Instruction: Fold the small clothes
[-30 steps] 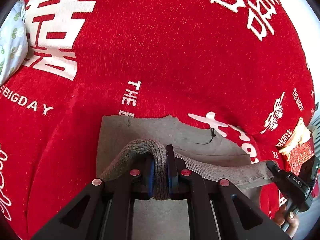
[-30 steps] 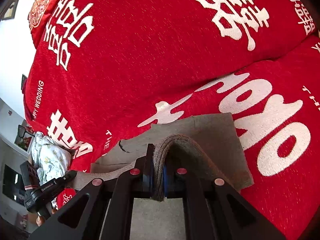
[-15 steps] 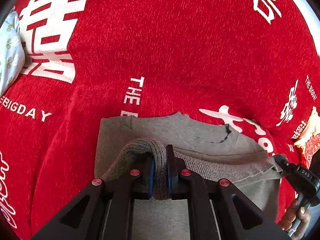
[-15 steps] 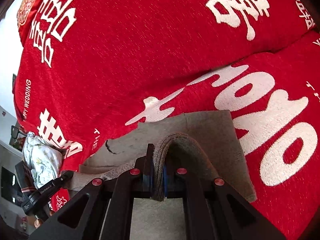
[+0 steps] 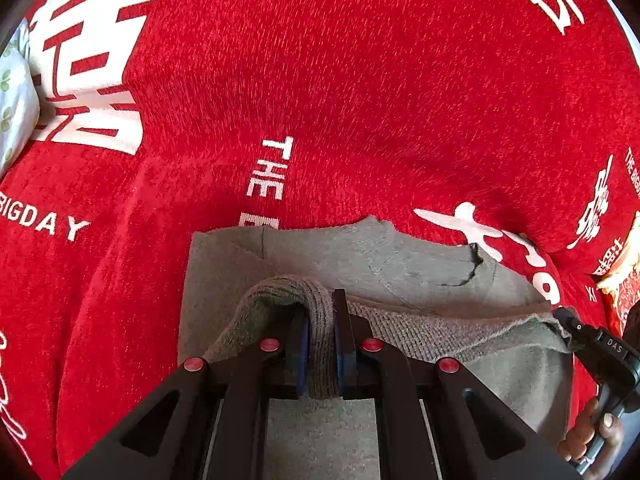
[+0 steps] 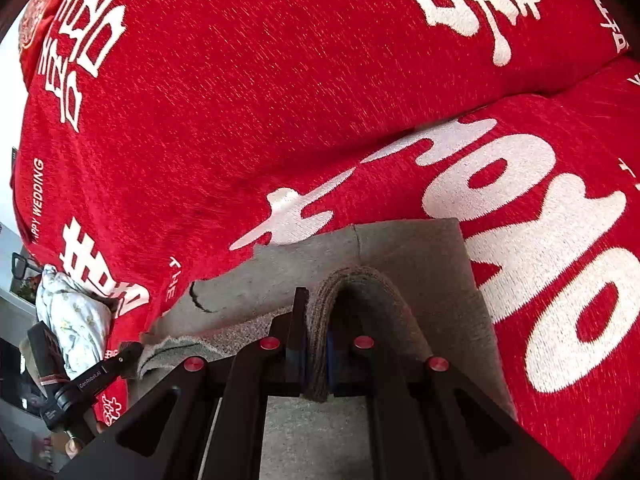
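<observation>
Left claw (image 5: 320,344), right claw (image 6: 316,352) each clamped on grey garment (image 5: 420,272) hem (probably sweater), over red blanket (image 5: 320,80).

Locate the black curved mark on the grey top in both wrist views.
Left wrist: black mark sits right of centre on the grey top, beyond the left gripper.
Right wrist: black mark sits left of centre, beyond the right gripper.
Shared landmark: the white cross-shaped print on the red cover, just above the mark.

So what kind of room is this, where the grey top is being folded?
Probably a home bedroom: the grey top lies on a red wedding-print bedspread, with a bundle of floral bedding beside it.
</observation>
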Motion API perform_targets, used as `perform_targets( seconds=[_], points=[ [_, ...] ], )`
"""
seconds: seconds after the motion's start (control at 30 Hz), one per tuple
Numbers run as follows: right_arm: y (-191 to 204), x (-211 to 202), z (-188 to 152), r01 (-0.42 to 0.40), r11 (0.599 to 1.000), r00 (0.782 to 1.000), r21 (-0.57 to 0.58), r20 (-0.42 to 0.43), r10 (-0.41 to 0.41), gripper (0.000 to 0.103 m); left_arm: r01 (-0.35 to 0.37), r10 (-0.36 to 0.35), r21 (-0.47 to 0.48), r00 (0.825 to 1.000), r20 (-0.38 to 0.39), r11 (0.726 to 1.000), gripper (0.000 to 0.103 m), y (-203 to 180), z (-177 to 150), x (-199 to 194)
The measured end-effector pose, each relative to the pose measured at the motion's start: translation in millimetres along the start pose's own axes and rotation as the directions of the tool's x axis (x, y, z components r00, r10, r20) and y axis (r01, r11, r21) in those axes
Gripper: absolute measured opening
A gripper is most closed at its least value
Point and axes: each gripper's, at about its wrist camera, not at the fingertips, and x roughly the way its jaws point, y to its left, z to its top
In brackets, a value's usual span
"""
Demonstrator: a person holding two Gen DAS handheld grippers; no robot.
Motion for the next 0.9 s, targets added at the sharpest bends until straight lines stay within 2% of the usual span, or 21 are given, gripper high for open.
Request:
perform_targets(
  seconds=[0.2,0.23,0.27,0.3,0.33,0.37,0.43,0.5,0.57,0.67,0.73,0.8,0.83,0.9],
  points=[
    [-1,13,3,0.026,1.000,1.000,0.003,-0.016,-0.026,0.009,0.009,-0.010,-0.021,0.999,-0.047,1.000,0.012,3,3,15],
    [-1,15,3,0.028,1.000,0.999,0.007,-0.021,-0.028,0.010,0.016,-0.018,-0.030,0.998,-0.064,0.999,0.020,4,4,18],
    [-3,17,4,0.027,0.999,0.999,0.020,-0.030,-0.026,0.016,0.037,-0.040,-0.046,0.996,-0.078,0.998,0.025,7,5,20],
    [-4,19,5,0.021,0.999,0.999,0.032,-0.041,-0.020,0.021,0.072,-0.078,-0.070,0.994,-0.082,0.995,0.038,10,6,22],
    [-6,20,6,0.011,0.999,0.999,0.043,-0.047,-0.009,0.036,0.116,-0.124,-0.102,0.989,-0.078,0.988,0.054,14,7,21],
    [-7,18,6,0.000,0.999,0.999,0.051,-0.040,0.002,0.058,0.141,-0.151,-0.122,0.986,-0.073,0.982,0.061,16,8,20],
    [-6,11,7,-0.002,0.999,1.000,0.045,0.003,0.002,0.084,0.169,-0.180,-0.174,0.982,-0.052,0.970,0.081,22,10,14],
    [-1,-2,7,0.026,0.999,0.998,0.027,0.058,-0.027,0.084,0.185,-0.196,-0.203,0.980,-0.034,0.962,0.082,27,13,6],
    [2,-10,6,0.032,0.999,0.997,0.004,0.067,-0.032,0.084,0.197,-0.205,-0.208,0.979,-0.019,0.958,0.082,30,15,-4],
    [21,-16,-3,0.057,0.991,0.996,-0.120,0.074,-0.048,0.084,0.203,-0.198,-0.170,0.979,0.045,0.964,0.082,27,10,-27],
    [40,-10,-13,0.083,0.968,0.996,-0.236,0.052,-0.073,0.084,0.210,-0.205,-0.107,0.977,0.055,0.972,0.082,14,3,-33],
    [58,5,-25,0.102,0.934,0.994,-0.341,0.008,-0.105,0.084,0.186,-0.186,0.021,0.983,0.002,0.982,0.082,-15,-7,-25],
    [64,13,-29,0.111,0.920,0.992,-0.377,-0.015,-0.126,0.084,0.150,-0.149,0.093,0.989,-0.018,0.984,0.082,-30,-11,-18],
    [69,32,-35,0.172,0.886,0.977,-0.430,-0.043,-0.211,0.084,0.025,-0.018,0.231,0.999,-0.029,0.973,0.082,-52,-21,0]
  ],
)
